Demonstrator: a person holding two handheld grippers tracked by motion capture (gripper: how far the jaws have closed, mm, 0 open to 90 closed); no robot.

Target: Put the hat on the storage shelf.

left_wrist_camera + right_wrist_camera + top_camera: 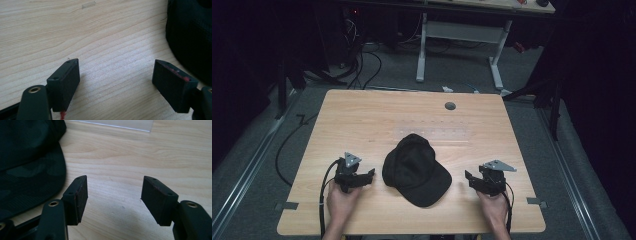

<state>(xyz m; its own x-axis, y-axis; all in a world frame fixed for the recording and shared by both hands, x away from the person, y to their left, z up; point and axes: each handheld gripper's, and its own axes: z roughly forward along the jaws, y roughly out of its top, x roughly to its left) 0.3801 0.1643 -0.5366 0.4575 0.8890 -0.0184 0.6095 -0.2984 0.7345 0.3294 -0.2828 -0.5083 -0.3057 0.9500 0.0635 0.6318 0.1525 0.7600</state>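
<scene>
Both hands come in from the bottom edge of the high view, each w/ a gripper resting low over the near part of the tabletop (362, 120). Left hand (341, 199) holds the left gripper (371, 174), jaws pointing right toward the cap; right hand (493, 206) holds the right gripper (468, 177), jaws pointing left toward the cap. Grey three-cornered plate on top of each, black cable trailing back from each toward the near edge.

Black cap (414, 168) lies flat on the tabletop, near-centre, between the two grippers & apart from both. Crown sits toward the far side, brim toward the near-right.

Left gripper view: left gripper (116, 75) jaws spread wide, nothing between them, just bare light wood grain. Cap (191, 37) fills the upper right, its edge just beyond the right-hand jaw; can't tell if that jaw touches the fabric. Bit of red shows on both jaw pads.

Right gripper view: right gripper (115, 192) jaws also wide apart, empty, bare wood between. Cap (27, 162) at upper left, faint dark camo pattern on the cloth, curved edge just beside the left-hand jaw; contact not clear. Strip of clear tape or film (120, 123) on the wood at the top edge.

Far part of tabletop: small round grey grommet (450, 106). Beyond it, grey floor, white-legged desk (462, 35), cables, dark surroundings.
</scene>
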